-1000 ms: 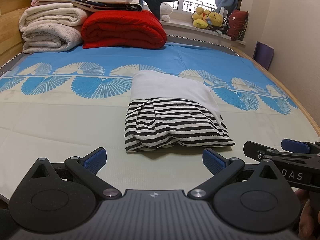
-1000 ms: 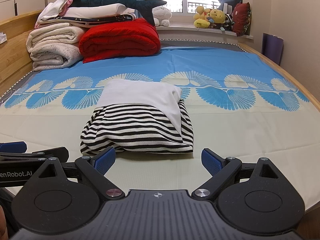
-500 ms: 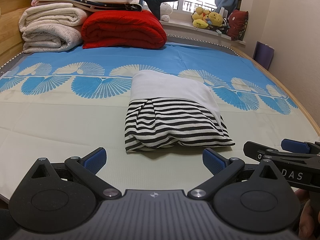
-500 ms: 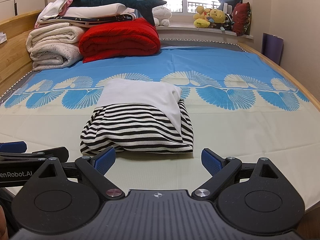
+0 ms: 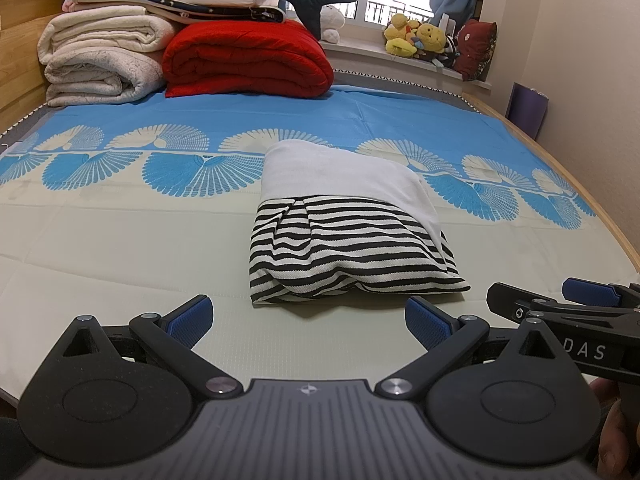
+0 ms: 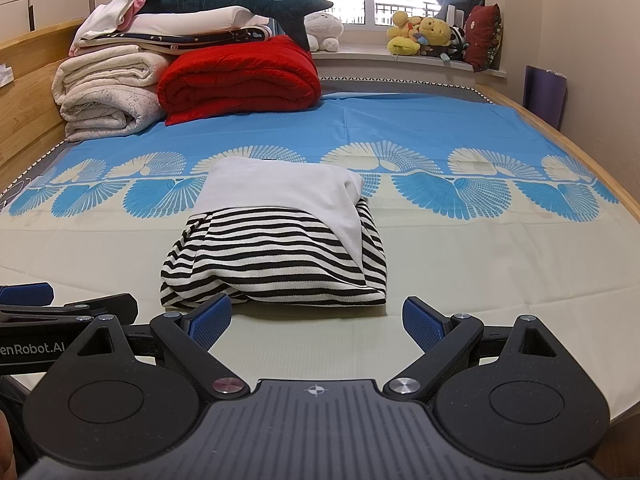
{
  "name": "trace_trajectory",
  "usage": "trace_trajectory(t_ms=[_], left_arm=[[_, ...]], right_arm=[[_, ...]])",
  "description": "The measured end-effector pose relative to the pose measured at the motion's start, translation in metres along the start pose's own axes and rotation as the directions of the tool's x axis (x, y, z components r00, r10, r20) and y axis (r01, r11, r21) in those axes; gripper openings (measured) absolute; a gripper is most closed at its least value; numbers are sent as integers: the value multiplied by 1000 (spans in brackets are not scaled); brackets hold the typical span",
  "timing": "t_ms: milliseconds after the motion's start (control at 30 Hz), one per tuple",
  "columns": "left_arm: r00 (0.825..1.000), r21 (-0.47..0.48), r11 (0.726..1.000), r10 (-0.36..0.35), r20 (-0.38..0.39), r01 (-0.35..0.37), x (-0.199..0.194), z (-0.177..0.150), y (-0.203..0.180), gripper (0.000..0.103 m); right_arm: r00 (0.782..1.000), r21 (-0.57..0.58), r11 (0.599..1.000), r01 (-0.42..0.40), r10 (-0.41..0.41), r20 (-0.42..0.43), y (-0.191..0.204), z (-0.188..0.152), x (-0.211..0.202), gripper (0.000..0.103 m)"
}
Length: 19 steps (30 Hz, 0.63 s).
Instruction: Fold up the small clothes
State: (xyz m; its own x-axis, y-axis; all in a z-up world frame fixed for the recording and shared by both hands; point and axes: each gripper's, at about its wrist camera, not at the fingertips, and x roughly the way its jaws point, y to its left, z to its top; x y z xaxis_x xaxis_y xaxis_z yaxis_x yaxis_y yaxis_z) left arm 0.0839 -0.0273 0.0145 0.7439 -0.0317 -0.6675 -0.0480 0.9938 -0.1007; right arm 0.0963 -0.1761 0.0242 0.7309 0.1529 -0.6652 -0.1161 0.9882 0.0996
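A small garment (image 5: 344,224) (image 6: 280,240), white on its far half and black-and-white striped on its near half, lies folded in a compact bundle in the middle of the bed. My left gripper (image 5: 308,320) hangs open just short of the bundle's near edge, with nothing between its blue pads. My right gripper (image 6: 316,320) is likewise open and empty, a little in front of the striped edge. Each gripper shows at the side of the other's view: the right one (image 5: 576,300) and the left one (image 6: 48,300).
The bed sheet (image 5: 120,248) is pale with a blue fan-patterned band. Folded white blankets (image 5: 100,60), a red quilt (image 5: 248,60) and a shark plush (image 6: 240,0) are stacked at the far left. Soft toys (image 6: 424,32) line the window sill. A wooden rim (image 6: 560,136) edges the bed's right side.
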Motion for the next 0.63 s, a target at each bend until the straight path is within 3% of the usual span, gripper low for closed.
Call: trace_trajectory(t_ms=[633], left_arm=[[1000, -2, 1000, 3, -1, -3, 1, -1, 0, 102]], right_arm=[[1000, 0, 1000, 1, -1, -2, 1, -1, -1, 93]])
